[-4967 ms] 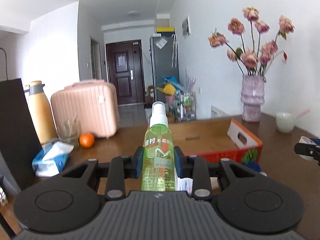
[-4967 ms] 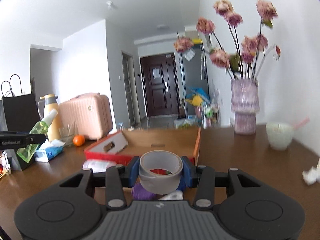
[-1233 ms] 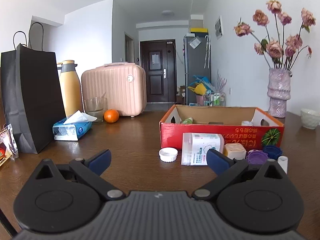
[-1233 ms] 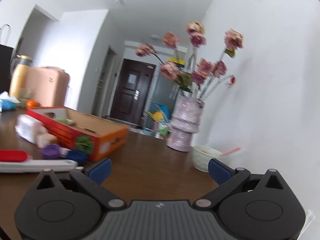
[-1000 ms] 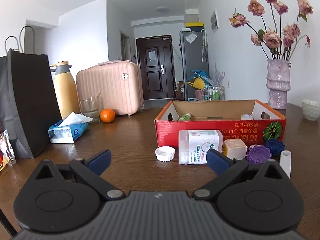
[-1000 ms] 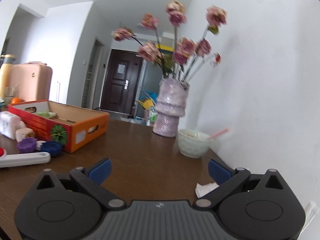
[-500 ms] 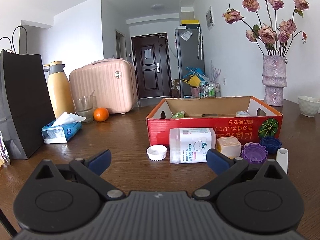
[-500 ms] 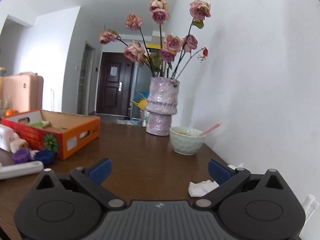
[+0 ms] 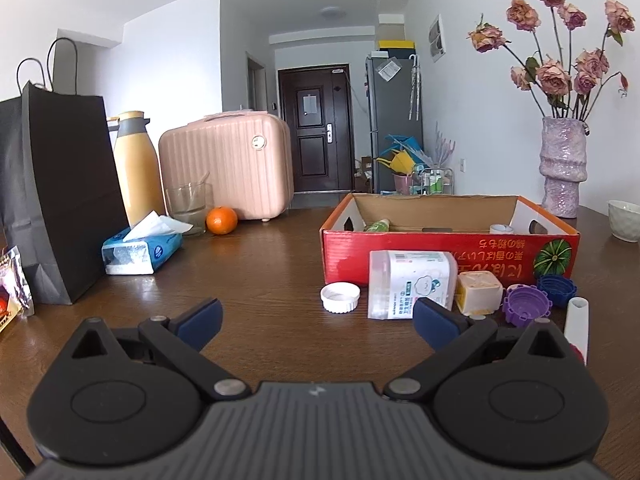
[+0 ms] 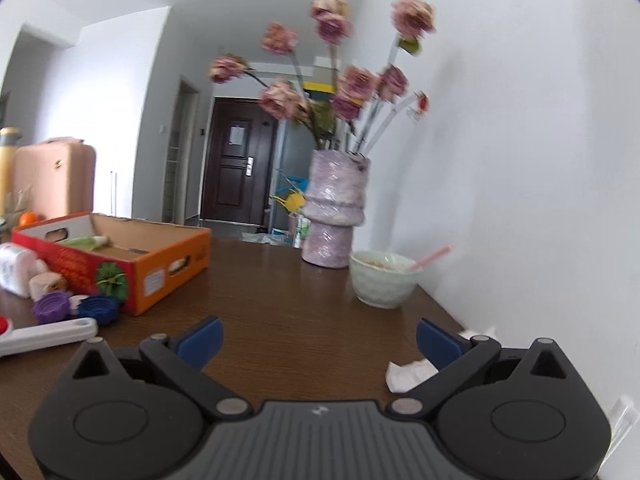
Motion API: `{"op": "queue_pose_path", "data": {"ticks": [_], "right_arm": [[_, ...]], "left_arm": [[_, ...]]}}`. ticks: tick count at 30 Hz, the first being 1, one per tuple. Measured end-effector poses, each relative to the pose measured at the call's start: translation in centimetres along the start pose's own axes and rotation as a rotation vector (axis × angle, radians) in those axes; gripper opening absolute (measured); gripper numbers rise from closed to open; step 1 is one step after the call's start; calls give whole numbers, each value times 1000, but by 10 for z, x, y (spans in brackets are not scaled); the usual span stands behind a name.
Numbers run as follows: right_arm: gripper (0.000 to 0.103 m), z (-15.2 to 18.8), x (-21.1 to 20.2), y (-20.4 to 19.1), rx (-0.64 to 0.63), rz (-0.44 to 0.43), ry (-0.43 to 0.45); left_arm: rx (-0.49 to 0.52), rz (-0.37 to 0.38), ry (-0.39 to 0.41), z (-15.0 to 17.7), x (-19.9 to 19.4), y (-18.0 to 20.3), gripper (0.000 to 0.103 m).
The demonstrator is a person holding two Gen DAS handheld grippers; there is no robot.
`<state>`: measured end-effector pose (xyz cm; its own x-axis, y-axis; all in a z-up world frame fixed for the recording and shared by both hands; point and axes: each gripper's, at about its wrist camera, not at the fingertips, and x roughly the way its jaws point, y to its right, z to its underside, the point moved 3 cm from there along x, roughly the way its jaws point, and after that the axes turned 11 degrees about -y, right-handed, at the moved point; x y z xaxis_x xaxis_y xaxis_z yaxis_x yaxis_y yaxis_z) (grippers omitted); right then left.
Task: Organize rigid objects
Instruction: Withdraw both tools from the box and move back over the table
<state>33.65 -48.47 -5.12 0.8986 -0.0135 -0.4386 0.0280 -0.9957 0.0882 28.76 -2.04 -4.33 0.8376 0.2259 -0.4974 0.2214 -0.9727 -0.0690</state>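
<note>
A red cardboard box (image 9: 448, 256) (image 10: 160, 268) stands on the brown table; a green spray bottle (image 9: 376, 225) (image 10: 86, 242) and a tape roll (image 9: 501, 229) lie inside. In front of it lie a white cap (image 9: 340, 297), a clear plastic jar (image 9: 410, 282) on its side, a beige cube (image 9: 479, 293), a purple cap (image 9: 526, 305) (image 10: 51, 306), a blue cap (image 9: 557, 284) (image 10: 99, 309) and a white tube (image 9: 576, 322) (image 10: 48, 336). My left gripper (image 9: 316, 318) is open and empty, just short of the jar. My right gripper (image 10: 318, 338) is open and empty, right of the box.
On the left stand a black paper bag (image 9: 56, 200), a yellow flask (image 9: 138, 168), a tissue pack (image 9: 140, 250), a glass (image 9: 188, 208), an orange (image 9: 221, 220) and a pink case (image 9: 228, 168). A flower vase (image 10: 334, 208), a bowl (image 10: 384, 278) and crumpled tissue (image 10: 412, 374) sit by the right wall.
Both grippers, once shut on the spray bottle and the tape roll, are now open and empty; those items lie in the box. Lately the left gripper swung slightly left and the right one slightly left.
</note>
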Motion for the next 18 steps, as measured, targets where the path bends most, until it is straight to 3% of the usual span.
{"op": "queue_pose_path", "data": {"ticks": [5,8,18], "right_arm": [[103,6,9,9,10,12,-36],[103,5,2,6,3,25,-4],[103,6,2,12,20,17,-15]], "left_arm": [[-2,3,-9,-1,2,3,103],[12,8,3,-3,0,7,103],[8,5,7,-4,-2,9,103]]}}
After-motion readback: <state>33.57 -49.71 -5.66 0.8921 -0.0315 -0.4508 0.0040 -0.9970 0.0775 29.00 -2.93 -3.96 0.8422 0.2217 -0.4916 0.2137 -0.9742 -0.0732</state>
